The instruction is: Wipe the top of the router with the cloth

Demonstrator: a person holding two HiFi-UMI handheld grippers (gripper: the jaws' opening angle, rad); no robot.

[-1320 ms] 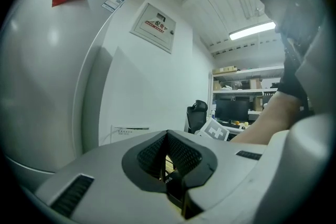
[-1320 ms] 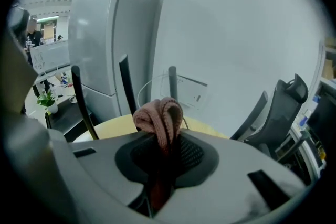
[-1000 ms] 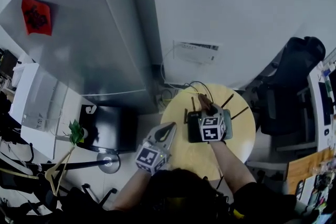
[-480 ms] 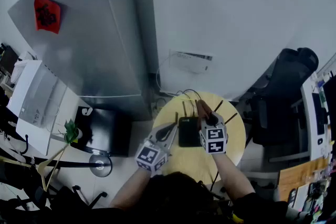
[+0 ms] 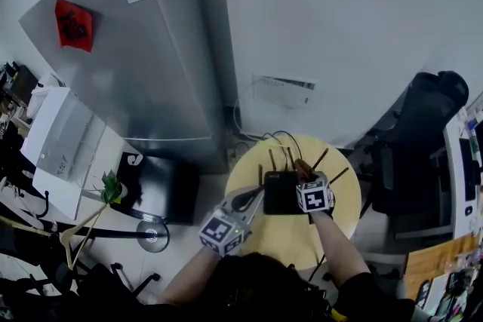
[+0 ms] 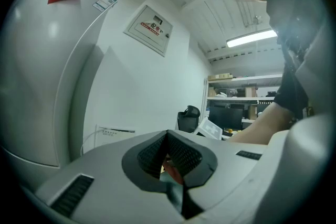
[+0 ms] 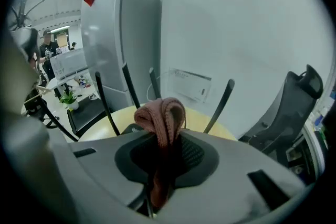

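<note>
A black router point(image 5: 279, 192) with several upright antennas point(image 7: 106, 104) lies on the round yellow table point(image 5: 283, 234). My right gripper point(image 5: 304, 176) is over the router's right part, shut on a reddish-brown cloth point(image 5: 302, 168). In the right gripper view the cloth point(image 7: 160, 112) bunches up above the jaws of my right gripper point(image 7: 167, 131), with the router's edge point(image 7: 131, 129) just beyond. My left gripper point(image 5: 255, 196) sits at the table's left edge beside the router. In its own view the left gripper point(image 6: 168, 136) is shut and holds nothing.
A tall grey refrigerator point(image 5: 136, 49) stands to the left behind the table, with a white wall box point(image 5: 283, 90) and cables point(image 5: 264, 138) behind it. A black office chair point(image 5: 430, 109) is at the right. A black box point(image 5: 162, 188) and a plant point(image 5: 109, 188) are on the floor at the left.
My right gripper has slid with the cloth from the router's middle towards its right side. The left gripper has stayed beside the router. The head camera has shifted.
</note>
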